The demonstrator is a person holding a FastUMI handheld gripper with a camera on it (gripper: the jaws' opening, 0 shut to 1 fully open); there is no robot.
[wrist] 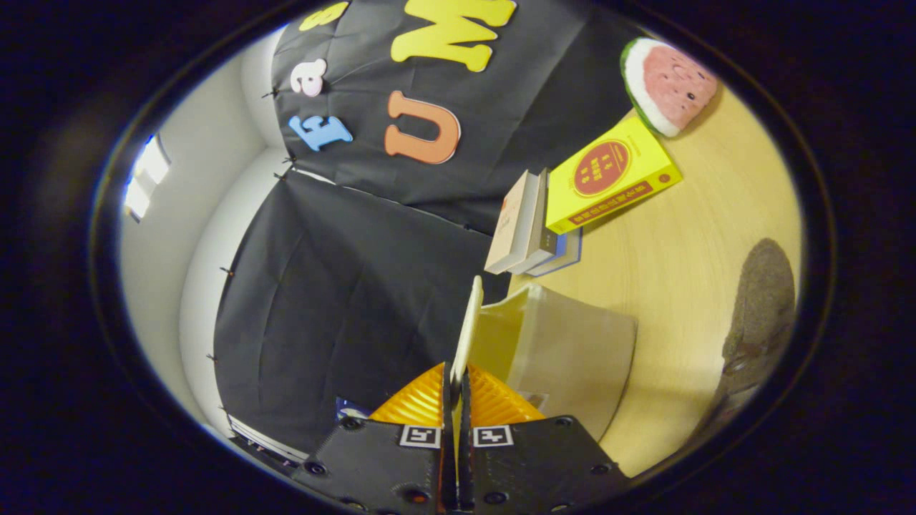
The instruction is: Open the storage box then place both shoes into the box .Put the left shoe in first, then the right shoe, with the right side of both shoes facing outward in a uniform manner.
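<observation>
The view is rolled on its side, so the wooden table (687, 236) stands to the right. My gripper (456, 373) is shut on the thin cream lid (469, 322) of the storage box (572, 350). The lid runs edge-on straight out from between the fingers, swung away from the box. The pale, translucent box lies just right of the fingers with its opening showing beside the lid. A grey-brown shoe (762, 307) rests on the table beyond the box, partly cut off; I cannot tell whether it is the left or the right one.
A few books (526, 225) stand upright on the table behind the box, with a yellow book (608, 175) leaning on them. A watermelon-slice plush (665, 82) lies farther off. Black cloth walls close the booth to the left.
</observation>
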